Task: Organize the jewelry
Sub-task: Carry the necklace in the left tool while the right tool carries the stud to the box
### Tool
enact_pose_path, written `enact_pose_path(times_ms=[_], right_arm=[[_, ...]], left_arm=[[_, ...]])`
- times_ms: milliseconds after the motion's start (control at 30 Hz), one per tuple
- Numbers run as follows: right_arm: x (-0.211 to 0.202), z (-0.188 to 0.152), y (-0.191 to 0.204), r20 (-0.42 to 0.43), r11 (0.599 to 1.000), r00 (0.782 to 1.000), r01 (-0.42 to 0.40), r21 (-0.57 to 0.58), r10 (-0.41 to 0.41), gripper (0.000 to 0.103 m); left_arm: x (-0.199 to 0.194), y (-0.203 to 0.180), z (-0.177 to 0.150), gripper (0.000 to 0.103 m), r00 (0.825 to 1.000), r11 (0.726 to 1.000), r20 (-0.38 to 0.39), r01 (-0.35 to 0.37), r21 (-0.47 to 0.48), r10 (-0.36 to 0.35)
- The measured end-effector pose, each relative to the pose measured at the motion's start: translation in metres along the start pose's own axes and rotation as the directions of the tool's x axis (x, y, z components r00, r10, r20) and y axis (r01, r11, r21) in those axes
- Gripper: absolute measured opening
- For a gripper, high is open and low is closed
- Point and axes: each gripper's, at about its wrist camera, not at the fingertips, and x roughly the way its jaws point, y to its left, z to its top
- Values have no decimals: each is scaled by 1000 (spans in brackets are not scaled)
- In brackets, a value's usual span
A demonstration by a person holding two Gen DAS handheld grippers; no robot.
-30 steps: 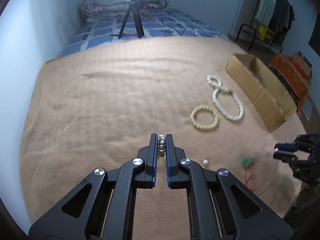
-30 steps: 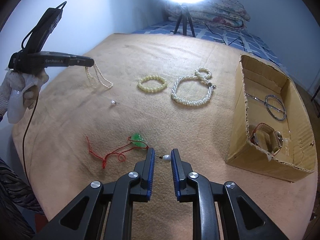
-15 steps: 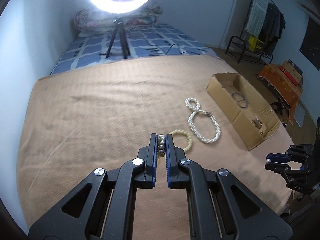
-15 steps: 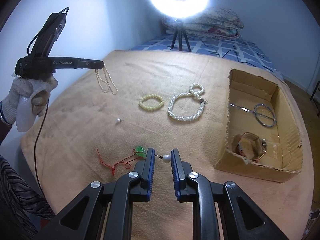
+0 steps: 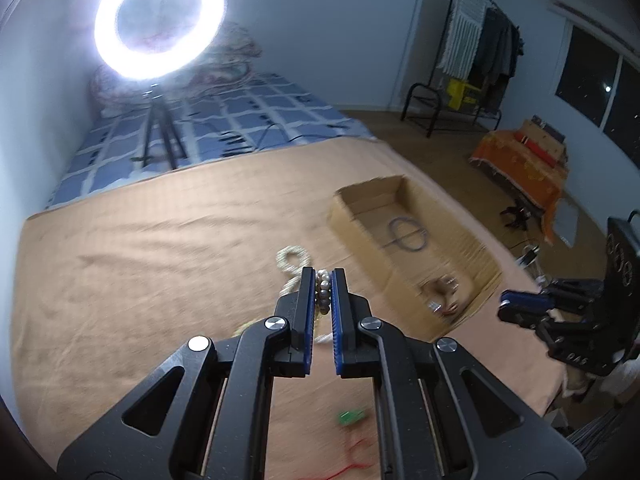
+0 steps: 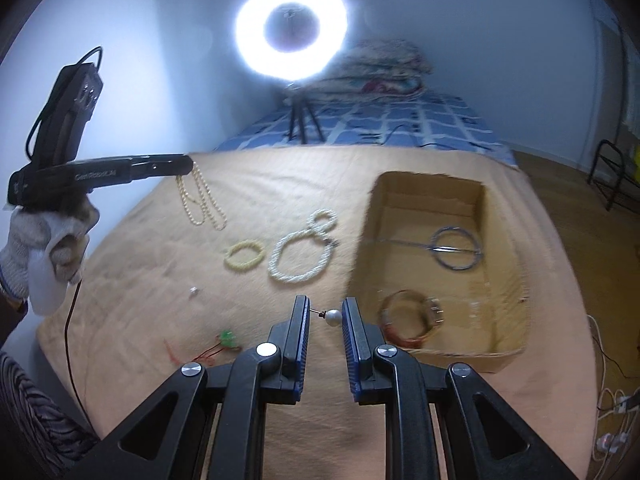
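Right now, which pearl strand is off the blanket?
The thin pearl necklace, dangling from the left gripper; the cream bracelet and thick white strand lie flat.
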Motion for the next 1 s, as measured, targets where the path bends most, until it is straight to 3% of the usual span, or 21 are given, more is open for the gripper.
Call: enact_pose_path(times_ms=[400,667,1000], right_arm=[[-1,1,-53,4,988,996,90,122,-91,15],[5,-8,-83,-20,971,993,116,210,-115,15],[14,-11,-98,-35,959,991,130,253,-126,15]], left_arm=[[60,-68,36,5,997,996,-11,82,43,-82],[113,-101,46,5,995,993,-68,83,84,-77],[160,-115,40,5,989,995,-136,71,68,-62]])
